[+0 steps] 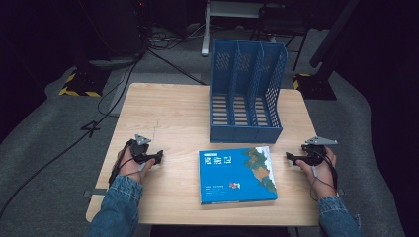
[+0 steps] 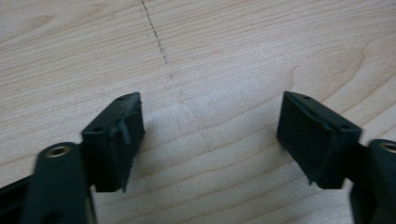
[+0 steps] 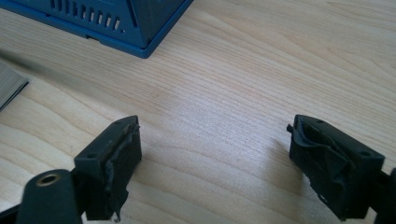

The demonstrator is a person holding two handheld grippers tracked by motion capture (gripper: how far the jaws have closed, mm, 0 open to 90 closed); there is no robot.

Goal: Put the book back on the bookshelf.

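Note:
A blue book point(image 1: 236, 174) with a map-like cover lies flat near the front middle of the wooden table point(image 1: 173, 113). Behind it stands a blue slotted file rack point(image 1: 245, 91), whose corner point(image 3: 116, 23) appears at the top of the right gripper view. My left gripper point(image 1: 159, 158) rests on the table left of the book, jaws open over bare wood point(image 2: 210, 126). My right gripper point(image 1: 290, 157) sits right of the book, open too, nothing between its pads point(image 3: 215, 149). A corner of the book's page edge point(image 3: 9, 86) lies at the left of that view.
Cables point(image 1: 99, 106) trail over the grey floor left of the table. Dark stands with yellow-black striped bases point(image 1: 79, 84) sit behind the table on both sides. A dark seam line point(image 2: 156, 32) runs across the wood ahead of the left gripper.

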